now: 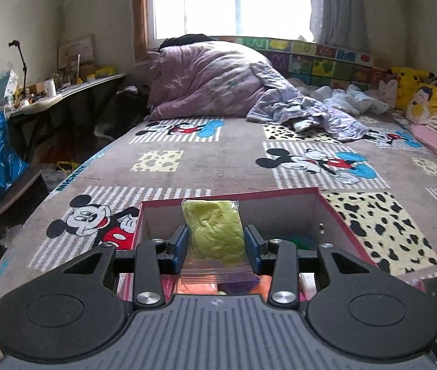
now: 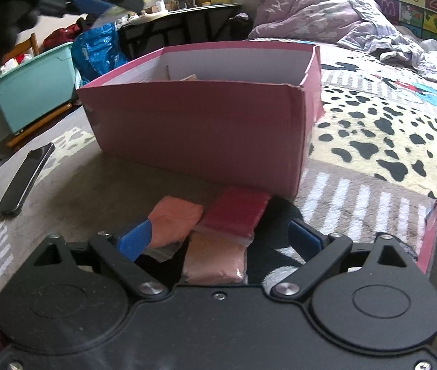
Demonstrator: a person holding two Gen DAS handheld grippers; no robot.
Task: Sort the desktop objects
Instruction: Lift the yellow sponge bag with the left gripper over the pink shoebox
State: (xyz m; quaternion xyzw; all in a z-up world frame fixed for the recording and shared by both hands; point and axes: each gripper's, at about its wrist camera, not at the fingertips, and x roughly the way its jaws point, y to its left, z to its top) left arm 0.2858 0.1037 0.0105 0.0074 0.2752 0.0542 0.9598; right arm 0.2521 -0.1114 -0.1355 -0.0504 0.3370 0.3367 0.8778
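The left tool (image 1: 214,245) clamped a green bag (image 1: 213,231) over the pink box (image 1: 332,212) on the bed; dropping it came next. The right tool (image 2: 218,237) stood apart over three bags (image 2: 233,212) beside the box.

Purple quilt (image 1: 206,83) heaped by window (image 1: 230,0); Pikachu plush (image 1: 409,83) at bed's far side; phone (image 2: 24,182) on bedspread.

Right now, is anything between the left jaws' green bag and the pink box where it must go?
Nothing visible blocks it. The left gripper holds the green bag above the open pink box. Below it, only other bags already lie in the box.
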